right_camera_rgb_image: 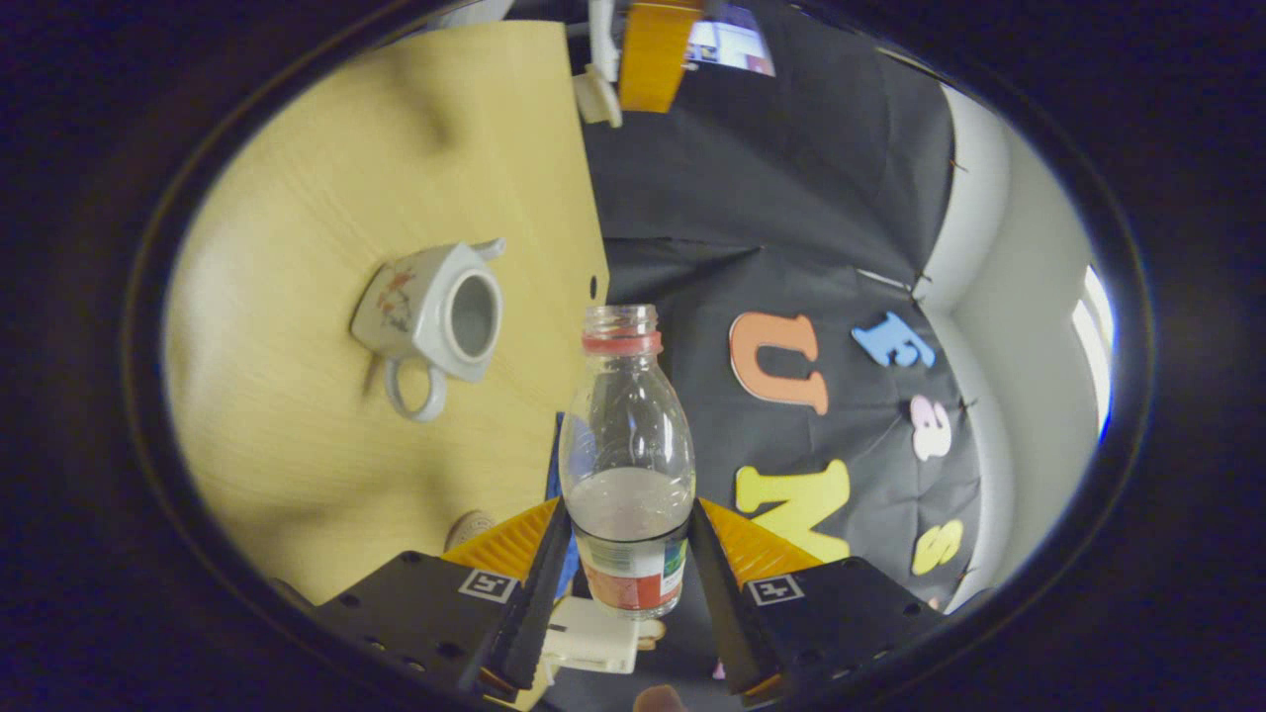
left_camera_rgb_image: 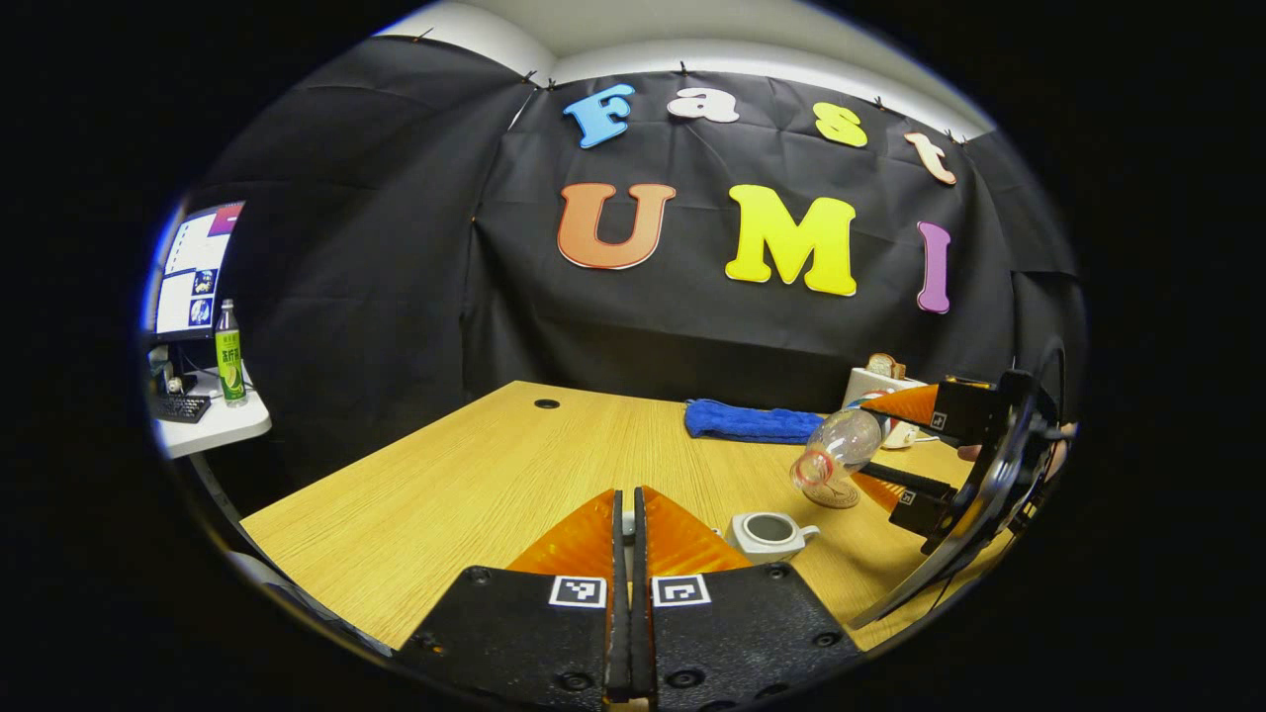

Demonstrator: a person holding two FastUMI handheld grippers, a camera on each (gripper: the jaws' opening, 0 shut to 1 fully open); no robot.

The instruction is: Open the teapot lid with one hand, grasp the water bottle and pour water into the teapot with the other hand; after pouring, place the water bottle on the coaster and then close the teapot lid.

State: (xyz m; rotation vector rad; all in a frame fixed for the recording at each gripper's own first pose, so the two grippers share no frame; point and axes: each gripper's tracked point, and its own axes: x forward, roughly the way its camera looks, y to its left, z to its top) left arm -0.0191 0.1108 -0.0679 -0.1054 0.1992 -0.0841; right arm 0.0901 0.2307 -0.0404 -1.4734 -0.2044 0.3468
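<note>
While the right gripper [right_camera_rgb_image: 625,554] clamps the water bottle [right_camera_rgb_image: 626,465] tilted, its mouth should come above the open teapot [right_camera_rgb_image: 435,316], at 10 o'clock in the right gripper view, then tip slowly. The left gripper [left_camera_rgb_image: 625,524] is pressed closed on the lid, I think; it is hardly visible. Behind, the wooden table [left_camera_rgb_image: 475,475] carries a blue towel [left_camera_rgb_image: 752,422] at 2 o'clock.
</note>
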